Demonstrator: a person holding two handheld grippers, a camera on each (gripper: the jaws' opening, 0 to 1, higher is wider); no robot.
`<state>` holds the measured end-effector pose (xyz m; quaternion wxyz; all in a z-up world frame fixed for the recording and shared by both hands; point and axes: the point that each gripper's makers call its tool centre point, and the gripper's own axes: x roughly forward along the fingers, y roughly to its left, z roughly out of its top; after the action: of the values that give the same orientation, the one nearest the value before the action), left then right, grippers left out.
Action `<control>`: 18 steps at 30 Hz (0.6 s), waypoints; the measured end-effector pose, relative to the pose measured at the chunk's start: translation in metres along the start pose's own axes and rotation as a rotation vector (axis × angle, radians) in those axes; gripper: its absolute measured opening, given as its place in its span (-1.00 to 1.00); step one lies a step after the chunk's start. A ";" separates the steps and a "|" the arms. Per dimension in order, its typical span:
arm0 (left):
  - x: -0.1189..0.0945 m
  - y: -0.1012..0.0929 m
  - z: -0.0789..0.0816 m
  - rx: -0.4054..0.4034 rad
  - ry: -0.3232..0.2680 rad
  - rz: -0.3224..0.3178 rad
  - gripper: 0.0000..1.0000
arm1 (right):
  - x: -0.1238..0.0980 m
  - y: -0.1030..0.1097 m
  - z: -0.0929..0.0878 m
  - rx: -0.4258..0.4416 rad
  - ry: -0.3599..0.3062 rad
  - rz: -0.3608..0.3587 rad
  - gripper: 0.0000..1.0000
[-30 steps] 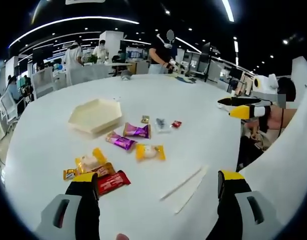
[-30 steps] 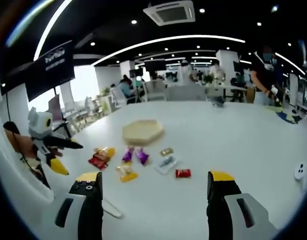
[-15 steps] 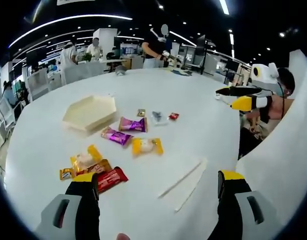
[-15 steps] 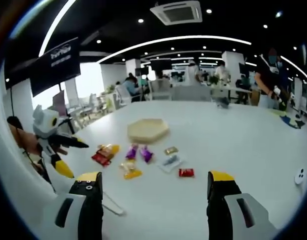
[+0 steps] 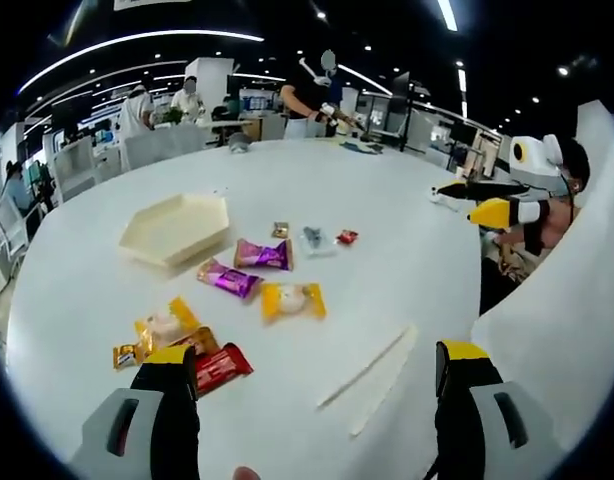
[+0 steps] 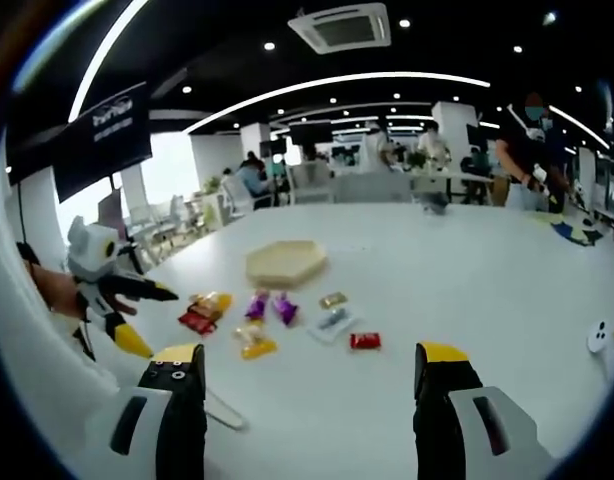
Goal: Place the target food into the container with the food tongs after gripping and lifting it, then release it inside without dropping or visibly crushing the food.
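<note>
L gripper [image 5: 312, 375] spread | R gripper [image 6: 305, 375] spread | hexagonal tray [image 5: 175, 228] | glossy wrappers [image 5: 264, 255]

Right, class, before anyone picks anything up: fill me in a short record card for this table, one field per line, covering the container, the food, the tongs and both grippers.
container: cream hexagonal tray, holding no food, on the white table
food: wrapped snacks lying loose beside the tray, among them two purple packets, a yellow packet, a red packet
tongs: pale tongs flat on the table, untouched
left gripper: open, holds nothing
right gripper: open, holds nothing
task state: not yet begun
</note>
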<state>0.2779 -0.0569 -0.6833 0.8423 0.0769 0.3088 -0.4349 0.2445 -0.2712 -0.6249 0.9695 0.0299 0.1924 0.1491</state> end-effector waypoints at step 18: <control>0.006 -0.007 -0.011 0.022 0.016 0.022 0.99 | -0.004 -0.007 -0.011 0.018 0.008 0.005 0.74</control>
<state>0.2702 -0.0604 -0.6947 0.8437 0.0929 0.3099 -0.4284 0.2390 -0.2785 -0.6342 0.9680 0.0386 0.1973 0.1499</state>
